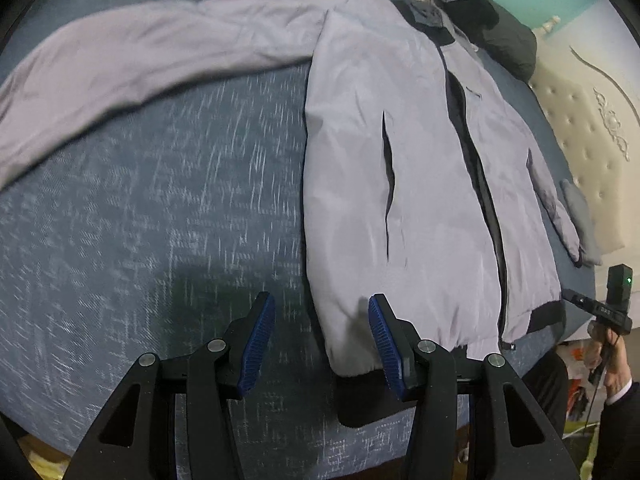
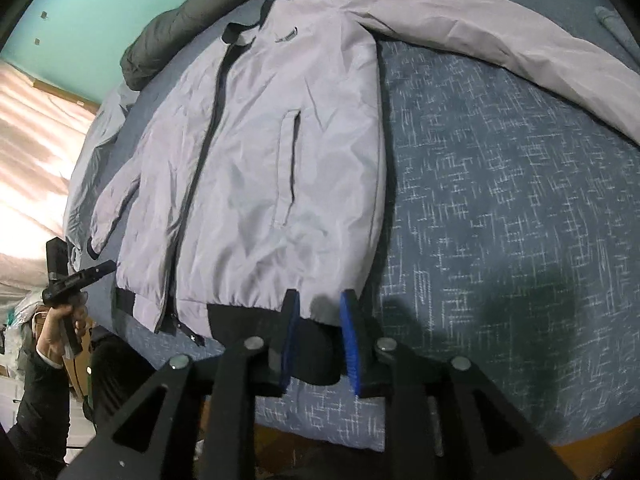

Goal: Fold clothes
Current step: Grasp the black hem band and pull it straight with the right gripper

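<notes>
The left gripper (image 1: 322, 340) hangs with its blue pads spread wide. The right gripper (image 2: 318, 338) is narrower but parted, empty too.

A wide bed spread with a dark blue-grey cover flecked with pale hatch marks (image 2: 500, 200) fills the room. Behind it stands a turquoise painted wall (image 2: 100, 12). A cream tufted headboard with scrolled carving (image 1: 592, 120) rises at one side, and pale pinkish bedding (image 2: 32, 152) catches bright light.
</notes>
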Available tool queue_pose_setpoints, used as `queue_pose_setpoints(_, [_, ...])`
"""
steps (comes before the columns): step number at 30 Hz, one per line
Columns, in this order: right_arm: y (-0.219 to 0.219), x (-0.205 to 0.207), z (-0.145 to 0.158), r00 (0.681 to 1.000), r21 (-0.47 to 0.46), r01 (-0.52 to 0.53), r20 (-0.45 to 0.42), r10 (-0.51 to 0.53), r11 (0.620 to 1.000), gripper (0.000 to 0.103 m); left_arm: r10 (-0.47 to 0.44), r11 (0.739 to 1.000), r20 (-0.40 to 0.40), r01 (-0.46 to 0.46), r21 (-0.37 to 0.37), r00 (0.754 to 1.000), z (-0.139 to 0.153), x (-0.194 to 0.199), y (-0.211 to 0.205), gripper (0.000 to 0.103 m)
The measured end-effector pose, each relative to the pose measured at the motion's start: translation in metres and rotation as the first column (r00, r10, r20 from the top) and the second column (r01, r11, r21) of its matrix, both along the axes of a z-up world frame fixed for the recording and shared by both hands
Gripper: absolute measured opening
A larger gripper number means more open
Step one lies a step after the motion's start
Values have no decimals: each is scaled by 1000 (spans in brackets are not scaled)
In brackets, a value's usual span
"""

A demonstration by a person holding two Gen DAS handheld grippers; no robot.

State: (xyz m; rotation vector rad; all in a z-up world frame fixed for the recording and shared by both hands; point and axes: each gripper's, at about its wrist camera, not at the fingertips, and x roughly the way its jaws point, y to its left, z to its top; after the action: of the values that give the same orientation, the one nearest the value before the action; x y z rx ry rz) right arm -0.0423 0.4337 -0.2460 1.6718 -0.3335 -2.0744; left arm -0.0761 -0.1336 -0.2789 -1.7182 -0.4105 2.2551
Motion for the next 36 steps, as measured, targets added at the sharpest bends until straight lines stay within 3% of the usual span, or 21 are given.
queue_pose_setpoints(4, [-4, -2, -10, 999, 1, -1, 36, 1, 1000, 30, -11, 999, 32, 10, 42, 999, -7, 6, 2, 53])
queue_pose_setpoints(9, [-15, 1, -20, 997, 12, -30, 66, 29, 999, 31, -34, 998, 54, 31, 58, 998, -15, 11, 9, 52])
queue_pose_setpoints(11, [-17, 3, -23, 997, 18, -34, 71, 33, 999, 31, -42, 997, 48, 39, 59, 998, -16, 13, 12, 45])
queue_pose_setpoints(13, [-16, 4, -26, 997, 21, -31, 74, 30, 999, 31, -59, 997, 43, 57, 54, 997, -14, 15, 17, 26])
queue_pose_setpoints(14, [-15, 4, -27, 997, 16, -29, 77, 27, 999, 29, -69, 997, 37, 67, 44, 997, -13, 16, 20, 25])
queue_pose_setpoints(15, [-14, 4, -26, 997, 8, -28, 76, 27, 1000, 20, -79, 996, 32, 78, 35, 996, -10, 17, 23, 21])
queue_pose_setpoints(17, [-12, 4, -26, 997, -7, -27, 70, 27, 1000, 14, -96, 995, 29, 95, 35, 995, -3, 20, 28, 14])
queue_pose_setpoints(24, [-8, 8, -18, 997, -17, -43, 70, 45, 999, 9, -132, 991, 9, 131, 21, 991, 16, 28, 36, 12])
queue_pose_setpoints(29, [-12, 4, -28, 997, 11, -27, 71, 27, 1000, 9, -115, 993, 31, 115, 4, 993, -7, 26, 32, 13])
queue_pose_setpoints(33, [-15, 5, -19, 998, 26, -33, 52, 32, 999, 14, -92, 995, 21, 92, 29, 996, -5, 27, 23, 23])
queue_pose_setpoints(36, [-15, 2, 0, 999, 71, -37, 4, 37, 997, 24, -56, 998, -22, 56, 36, 998, 13, 27, 5, 31])
